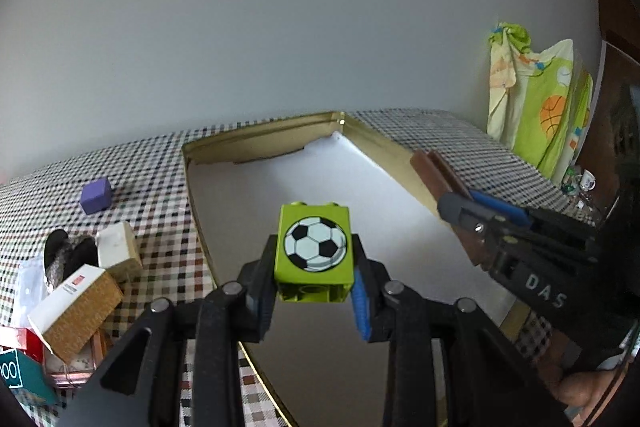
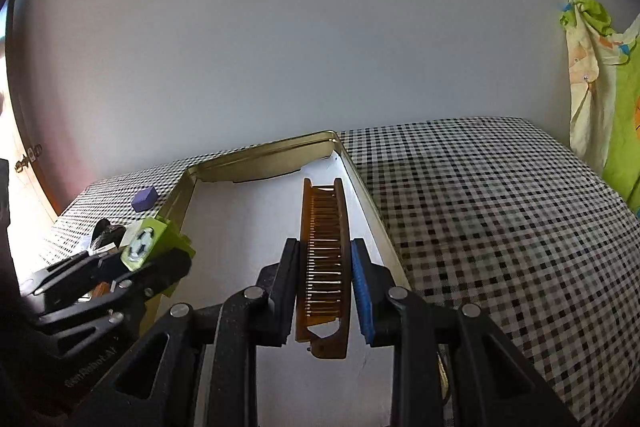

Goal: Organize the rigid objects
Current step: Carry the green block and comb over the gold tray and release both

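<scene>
Over the tray point(image 2: 362, 183), the right tool point(image 2: 325, 283) pinches a comb point(image 2: 323, 247) lengthwise along the right wall, the left tool point(image 1: 314, 291) pinching a block point(image 1: 314, 245) near the left wall.

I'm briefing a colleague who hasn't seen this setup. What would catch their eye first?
Most striking is the lime-green block with a football print, clamped in the left claw above the white-lined gold tray. Next, the brown comb, held lengthwise in the right claw over the tray's right side. Around them spreads the checked tablecloth, with a small purple cube left of the tray.
</scene>
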Available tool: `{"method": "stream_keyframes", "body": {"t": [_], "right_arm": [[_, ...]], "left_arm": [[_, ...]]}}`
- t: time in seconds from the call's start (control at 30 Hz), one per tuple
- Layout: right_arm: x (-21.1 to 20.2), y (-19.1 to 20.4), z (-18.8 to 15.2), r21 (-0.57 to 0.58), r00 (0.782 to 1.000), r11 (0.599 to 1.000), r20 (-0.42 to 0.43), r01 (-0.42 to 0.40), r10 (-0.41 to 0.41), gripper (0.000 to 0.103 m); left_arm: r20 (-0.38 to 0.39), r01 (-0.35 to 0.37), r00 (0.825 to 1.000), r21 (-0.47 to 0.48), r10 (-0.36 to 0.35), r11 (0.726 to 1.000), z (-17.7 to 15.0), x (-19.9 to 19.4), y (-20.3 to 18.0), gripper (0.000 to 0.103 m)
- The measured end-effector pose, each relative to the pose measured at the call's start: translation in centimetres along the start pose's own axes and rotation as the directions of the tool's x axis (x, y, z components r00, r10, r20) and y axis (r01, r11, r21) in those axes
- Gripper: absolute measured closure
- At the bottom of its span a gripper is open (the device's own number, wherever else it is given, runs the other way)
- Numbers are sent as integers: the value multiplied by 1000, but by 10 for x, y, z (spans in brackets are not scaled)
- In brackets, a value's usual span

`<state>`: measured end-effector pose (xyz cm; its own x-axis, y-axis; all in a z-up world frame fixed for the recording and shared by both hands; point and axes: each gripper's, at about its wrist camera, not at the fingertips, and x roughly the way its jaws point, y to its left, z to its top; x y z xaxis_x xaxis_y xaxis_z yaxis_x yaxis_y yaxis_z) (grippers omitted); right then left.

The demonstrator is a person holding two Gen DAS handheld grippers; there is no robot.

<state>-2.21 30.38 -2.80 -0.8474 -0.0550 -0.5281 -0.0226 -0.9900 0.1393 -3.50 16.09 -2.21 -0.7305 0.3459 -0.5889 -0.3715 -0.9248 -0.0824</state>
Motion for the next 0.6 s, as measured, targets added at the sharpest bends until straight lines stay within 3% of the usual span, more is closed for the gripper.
{"method": "stream_keyframes", "body": {"t": [0.47, 0.5, 0.53, 0.57, 0.6], "right_arm": [[7, -1, 0, -28, 1000, 999, -10, 30, -30, 73], [6, 0, 0, -30, 999, 999, -2, 44, -44, 69], [4, 0, 0, -29, 999, 998, 6, 53, -53, 57], [2, -2, 0, -23, 998, 998, 17, 59, -58, 42], [-1, -3, 0, -11, 997, 997, 31, 70, -70, 38]], "left_arm": [[21, -48, 999, 14, 47, 999, 1, 0, -3, 68], [34, -60, 998, 16, 60, 998, 0, -2, -3, 55], [53, -78, 996, 18, 77, 997, 0, -5, -3, 40], [72, -100, 993, 14, 99, 995, 0, -8, -3, 34], [99, -123, 988, 13, 121, 992, 0, -12, -2, 22]]}}
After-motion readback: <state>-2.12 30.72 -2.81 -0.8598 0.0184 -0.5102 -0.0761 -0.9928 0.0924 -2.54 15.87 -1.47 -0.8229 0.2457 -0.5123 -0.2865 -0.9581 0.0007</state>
